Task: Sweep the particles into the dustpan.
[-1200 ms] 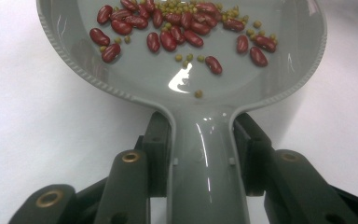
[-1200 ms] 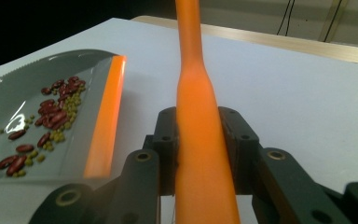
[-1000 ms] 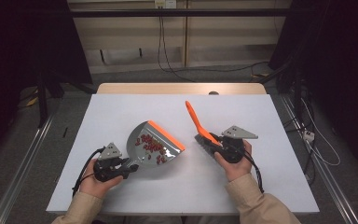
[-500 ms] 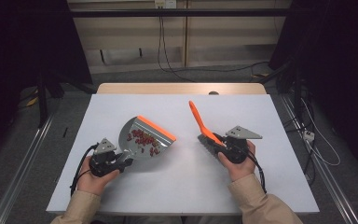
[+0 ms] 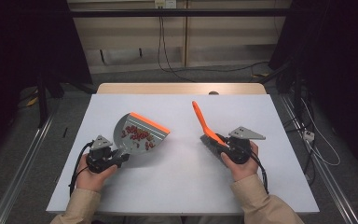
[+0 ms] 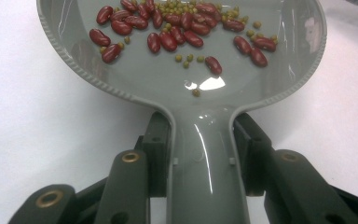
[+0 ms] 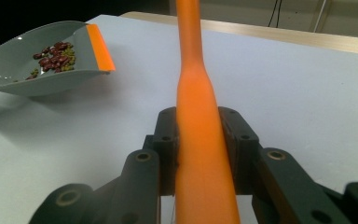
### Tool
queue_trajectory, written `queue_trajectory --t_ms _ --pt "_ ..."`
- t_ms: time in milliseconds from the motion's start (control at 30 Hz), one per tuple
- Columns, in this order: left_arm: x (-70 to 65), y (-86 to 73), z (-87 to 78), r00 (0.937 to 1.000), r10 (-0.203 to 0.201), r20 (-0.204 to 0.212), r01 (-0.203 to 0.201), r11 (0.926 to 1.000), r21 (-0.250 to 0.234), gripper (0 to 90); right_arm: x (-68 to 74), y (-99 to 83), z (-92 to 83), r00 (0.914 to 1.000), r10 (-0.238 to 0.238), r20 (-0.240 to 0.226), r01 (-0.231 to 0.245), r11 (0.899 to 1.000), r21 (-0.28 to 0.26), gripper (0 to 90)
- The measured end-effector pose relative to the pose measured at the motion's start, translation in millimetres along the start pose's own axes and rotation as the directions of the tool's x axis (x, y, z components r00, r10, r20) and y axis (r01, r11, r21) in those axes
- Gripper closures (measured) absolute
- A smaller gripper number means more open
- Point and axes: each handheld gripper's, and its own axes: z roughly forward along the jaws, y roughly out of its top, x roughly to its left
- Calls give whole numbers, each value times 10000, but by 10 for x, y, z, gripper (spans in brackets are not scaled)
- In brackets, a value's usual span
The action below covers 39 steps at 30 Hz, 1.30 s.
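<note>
Fingers of our left gripper clamped the handle of the grey plastic dustpan, its orange-lipped pan reaching forward and away from them, red beans and small green ones pooled inside. Our right gripper pinched the orange plastic brush, handle rising beyond its fingers, well apart and right of the dustpan over the white table.

place: lab | signs: white table, metal frame rails, trailing wall cables
</note>
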Motion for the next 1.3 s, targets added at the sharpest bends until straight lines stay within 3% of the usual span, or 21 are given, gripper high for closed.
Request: queue_trajectory --t_ms 600,1300 --pt "103 -7 84 9964 -554 -635 566 9983 162 631 -156 -60 -153 9985 273 468 -271 9996 -50 708" --pt "243 -73 136 9792 -1354 -1508 1443 9883 493 629 -177 -82 -177 9984 299 478 -297 9995 -51 709"
